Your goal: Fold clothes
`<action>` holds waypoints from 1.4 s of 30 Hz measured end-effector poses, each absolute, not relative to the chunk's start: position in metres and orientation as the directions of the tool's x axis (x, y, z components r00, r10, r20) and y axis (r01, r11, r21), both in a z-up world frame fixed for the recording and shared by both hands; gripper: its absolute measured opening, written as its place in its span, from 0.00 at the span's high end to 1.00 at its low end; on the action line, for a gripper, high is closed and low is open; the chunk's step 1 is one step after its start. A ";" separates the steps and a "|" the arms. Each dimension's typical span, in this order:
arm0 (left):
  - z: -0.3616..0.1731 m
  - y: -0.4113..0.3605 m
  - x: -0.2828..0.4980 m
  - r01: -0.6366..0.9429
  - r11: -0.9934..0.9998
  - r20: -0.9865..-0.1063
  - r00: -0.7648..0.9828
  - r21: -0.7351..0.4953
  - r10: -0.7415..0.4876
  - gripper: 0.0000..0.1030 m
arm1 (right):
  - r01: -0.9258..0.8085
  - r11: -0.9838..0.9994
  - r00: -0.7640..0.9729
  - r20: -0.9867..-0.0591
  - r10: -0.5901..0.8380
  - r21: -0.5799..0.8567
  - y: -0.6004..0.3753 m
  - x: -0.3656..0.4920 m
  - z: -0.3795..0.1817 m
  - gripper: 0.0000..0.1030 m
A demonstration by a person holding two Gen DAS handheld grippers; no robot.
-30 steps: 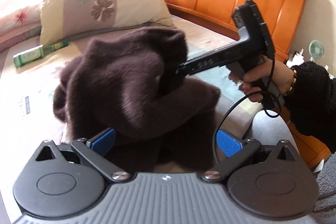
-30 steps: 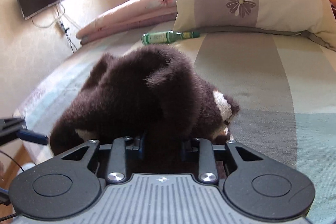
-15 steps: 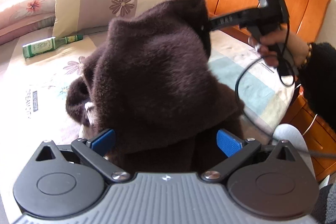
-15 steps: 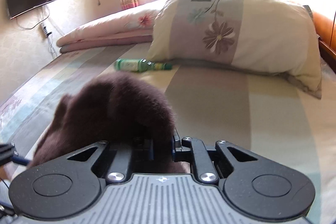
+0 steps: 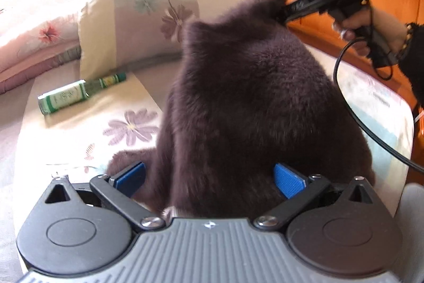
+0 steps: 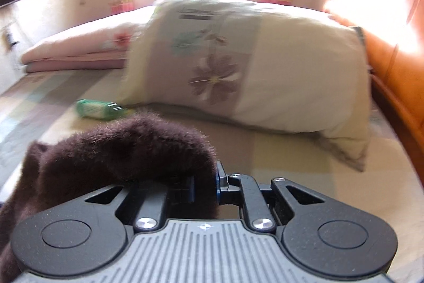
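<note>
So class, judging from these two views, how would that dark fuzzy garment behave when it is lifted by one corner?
Probably floppy: the dark fuzzy garment hangs in a limp cone from the right gripper, whose jaws are pinched on one edge. Likely bulky yet fairly light, since that single pinch holds it up. Its lower part bunches between the left gripper's open jaws, so it should drape rather than hold shape.

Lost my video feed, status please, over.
Right gripper shut on fuzzy brown garment, lifting it. Left gripper open. Green bottle on bed.
</note>
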State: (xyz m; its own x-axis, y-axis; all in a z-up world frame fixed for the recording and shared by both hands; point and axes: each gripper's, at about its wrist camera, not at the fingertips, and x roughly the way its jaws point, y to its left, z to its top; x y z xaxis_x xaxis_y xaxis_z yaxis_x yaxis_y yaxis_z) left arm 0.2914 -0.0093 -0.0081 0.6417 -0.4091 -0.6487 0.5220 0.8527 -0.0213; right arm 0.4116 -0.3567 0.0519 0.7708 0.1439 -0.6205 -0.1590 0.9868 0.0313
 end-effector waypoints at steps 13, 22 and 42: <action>-0.022 -0.002 0.248 0.505 0.863 -0.708 0.601 -0.024 -0.371 0.01 | -0.104 0.994 0.724 -0.684 0.085 0.013 -0.387 0.375 0.052 0.55; -0.025 -0.012 0.209 0.500 0.863 -0.717 0.577 -0.070 -0.392 0.01 | -0.232 0.970 0.649 -0.730 0.214 0.078 -0.347 0.247 0.030 0.23; -0.032 -0.123 0.197 0.586 0.793 -0.693 0.642 0.168 -0.328 0.01 | -0.081 0.899 0.522 -0.751 0.405 0.430 -0.301 0.095 -0.071 0.00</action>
